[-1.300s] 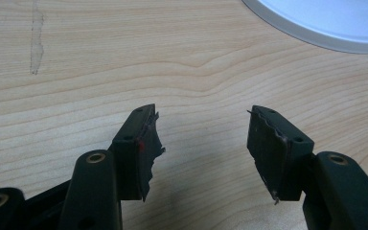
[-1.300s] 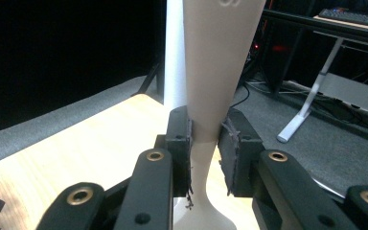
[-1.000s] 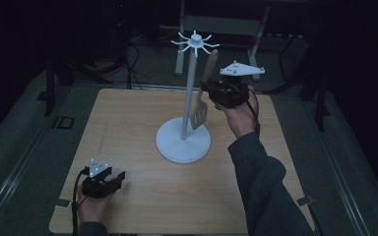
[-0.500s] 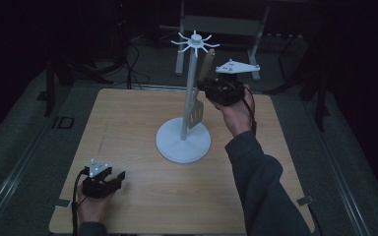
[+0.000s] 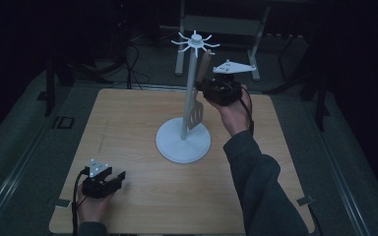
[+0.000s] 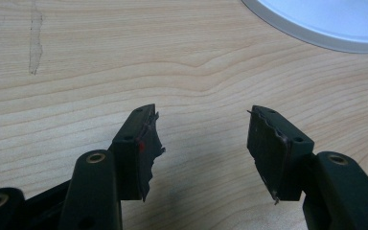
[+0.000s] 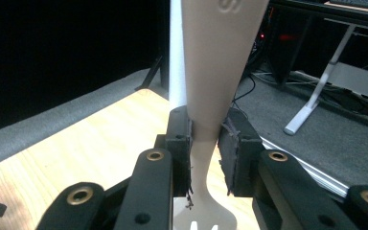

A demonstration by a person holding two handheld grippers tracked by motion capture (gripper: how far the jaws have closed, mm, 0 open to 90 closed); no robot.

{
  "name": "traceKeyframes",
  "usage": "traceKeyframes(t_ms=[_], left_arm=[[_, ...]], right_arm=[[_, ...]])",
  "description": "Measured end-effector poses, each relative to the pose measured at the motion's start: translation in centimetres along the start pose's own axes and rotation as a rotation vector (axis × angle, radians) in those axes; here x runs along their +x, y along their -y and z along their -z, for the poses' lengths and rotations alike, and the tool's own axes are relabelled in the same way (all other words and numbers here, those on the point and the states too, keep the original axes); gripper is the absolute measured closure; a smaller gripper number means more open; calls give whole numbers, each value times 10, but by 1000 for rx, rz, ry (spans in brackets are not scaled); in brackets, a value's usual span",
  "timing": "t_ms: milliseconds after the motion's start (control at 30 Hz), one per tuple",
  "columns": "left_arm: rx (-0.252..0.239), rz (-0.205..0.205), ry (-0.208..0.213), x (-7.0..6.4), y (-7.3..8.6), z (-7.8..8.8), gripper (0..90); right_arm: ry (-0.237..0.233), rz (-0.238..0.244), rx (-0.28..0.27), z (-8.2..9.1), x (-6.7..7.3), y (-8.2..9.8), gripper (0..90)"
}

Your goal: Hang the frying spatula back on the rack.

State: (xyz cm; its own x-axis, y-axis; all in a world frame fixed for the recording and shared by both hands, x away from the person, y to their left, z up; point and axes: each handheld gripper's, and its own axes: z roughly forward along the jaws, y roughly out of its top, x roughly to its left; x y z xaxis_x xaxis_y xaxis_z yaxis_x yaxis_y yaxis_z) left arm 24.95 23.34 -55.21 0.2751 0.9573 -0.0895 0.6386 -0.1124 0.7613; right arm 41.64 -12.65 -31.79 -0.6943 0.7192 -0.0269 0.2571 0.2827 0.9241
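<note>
A white hanging stand with a round base and a spoked top stands mid-table. My right gripper is raised beside its pole, shut on the neck of a beige slotted spatula. The spatula runs upright between the jaws, handle up near the spokes, blade hanging down by the pole. My left gripper rests low at the table's front left, open, nothing between its fingers. The stand's base rim lies ahead of it.
The wooden table sits on grey floor. White desk legs and cables stand beyond the far edge. Tape tabs mark the front corners.
My right gripper has lifted the spatula a little higher along the pole, its handle nearer the spoked top. The left gripper has stayed put.
</note>
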Motion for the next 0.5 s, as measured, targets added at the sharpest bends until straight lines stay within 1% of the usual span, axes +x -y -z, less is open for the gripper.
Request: traceKeyframes(t_ms=[200,233,367,400,467,500], left_arm=[[2,-1,2,0,0,0,441],[1,0,1,0,0,0,441],[-1,2,0,0,0,0,441],[1,1,0,0,0,0,441],[0,2,0,0,0,-1,441],[2,2,0,0,0,0,441]], right_arm=[[5,6,-9,2,-1,3,738],[2,-3,-10,3,-2,6,695],[13,-6,-1,2,-4,12,607],[8,-6,5,1,-5,14,582],[12,8,3,2,-5,16,544],[15,6,2,2,-5,18,529]])
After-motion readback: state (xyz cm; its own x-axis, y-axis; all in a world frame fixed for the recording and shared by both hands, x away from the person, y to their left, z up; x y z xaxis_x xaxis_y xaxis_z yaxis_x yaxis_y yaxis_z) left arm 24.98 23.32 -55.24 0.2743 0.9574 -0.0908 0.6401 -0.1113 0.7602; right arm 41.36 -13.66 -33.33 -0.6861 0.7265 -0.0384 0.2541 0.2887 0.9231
